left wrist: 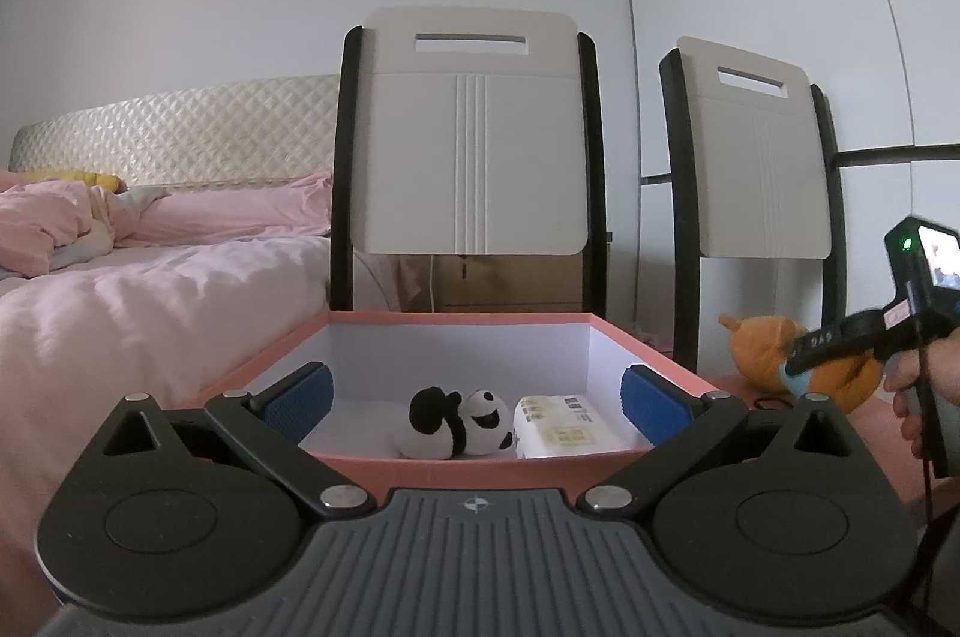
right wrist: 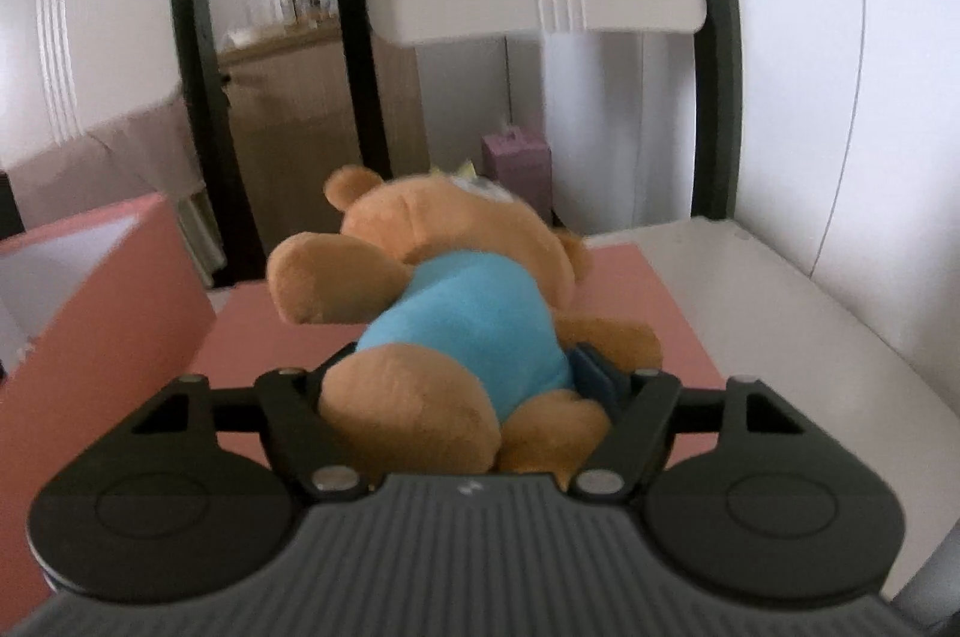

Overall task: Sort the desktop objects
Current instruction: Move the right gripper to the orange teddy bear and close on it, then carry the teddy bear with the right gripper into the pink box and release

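Note:
A pink box with a white inside holds a panda plush and a white tissue pack. My left gripper is open and empty, its blue pads at the box's near rim. My right gripper is shut on an orange teddy bear in a blue shirt, held above the pink surface to the right of the box. In the left wrist view the bear and the right gripper's body show at the right.
Two white chair backs with black frames stand behind the box. A bed with pink bedding lies to the left. A small purple box sits on the floor behind the bear. A white seat is at the right.

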`<move>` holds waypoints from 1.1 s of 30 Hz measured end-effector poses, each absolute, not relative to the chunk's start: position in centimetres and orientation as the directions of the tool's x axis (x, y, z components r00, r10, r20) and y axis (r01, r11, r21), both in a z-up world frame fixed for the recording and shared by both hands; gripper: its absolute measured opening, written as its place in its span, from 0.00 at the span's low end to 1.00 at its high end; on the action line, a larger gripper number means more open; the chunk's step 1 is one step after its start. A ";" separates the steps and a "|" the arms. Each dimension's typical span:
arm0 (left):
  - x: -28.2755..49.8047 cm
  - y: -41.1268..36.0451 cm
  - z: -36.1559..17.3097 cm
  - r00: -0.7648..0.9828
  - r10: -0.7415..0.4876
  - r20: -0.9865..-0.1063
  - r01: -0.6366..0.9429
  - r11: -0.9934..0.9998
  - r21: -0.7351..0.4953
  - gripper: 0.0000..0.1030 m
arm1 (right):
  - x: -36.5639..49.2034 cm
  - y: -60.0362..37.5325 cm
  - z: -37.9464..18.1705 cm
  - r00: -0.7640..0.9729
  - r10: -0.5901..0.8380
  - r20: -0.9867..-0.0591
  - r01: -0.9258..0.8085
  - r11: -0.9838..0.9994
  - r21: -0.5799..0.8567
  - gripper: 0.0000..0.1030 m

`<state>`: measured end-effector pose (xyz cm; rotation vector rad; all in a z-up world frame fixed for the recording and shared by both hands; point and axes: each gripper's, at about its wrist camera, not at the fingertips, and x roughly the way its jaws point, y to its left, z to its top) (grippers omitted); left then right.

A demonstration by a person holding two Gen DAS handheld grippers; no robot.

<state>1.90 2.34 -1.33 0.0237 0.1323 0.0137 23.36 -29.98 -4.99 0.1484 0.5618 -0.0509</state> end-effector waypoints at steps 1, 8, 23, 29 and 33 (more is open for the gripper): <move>1.9 2.3 -1.3 0.991 0.013 -0.132 -0.009 1.000 0.028 1.00 | 22.9 -29.8 -4.5 0.854 0.001 -0.521 0.084 0.987 0.140 0.70; 1.9 2.1 -1.4 0.991 0.009 -0.132 -0.004 0.999 0.038 1.00 | 19.3 -26.7 -0.7 0.919 0.092 -0.384 -0.023 0.983 0.182 0.60; 1.9 2.0 -1.3 0.991 0.009 -0.133 -0.003 0.999 0.042 1.00 | 17.3 -25.0 0.8 0.919 0.213 -0.332 -0.139 0.963 0.232 0.33; 1.8 2.0 -1.3 0.991 0.008 -0.130 -0.002 0.999 0.041 1.00 | 16.7 -26.3 -0.3 0.900 0.240 -0.365 -0.144 0.952 0.271 0.34; 1.7 1.8 -1.3 0.991 0.004 -0.131 0.002 0.999 0.047 1.00 | 16.0 -27.8 -1.4 0.884 0.264 -0.386 -0.141 0.938 0.318 0.37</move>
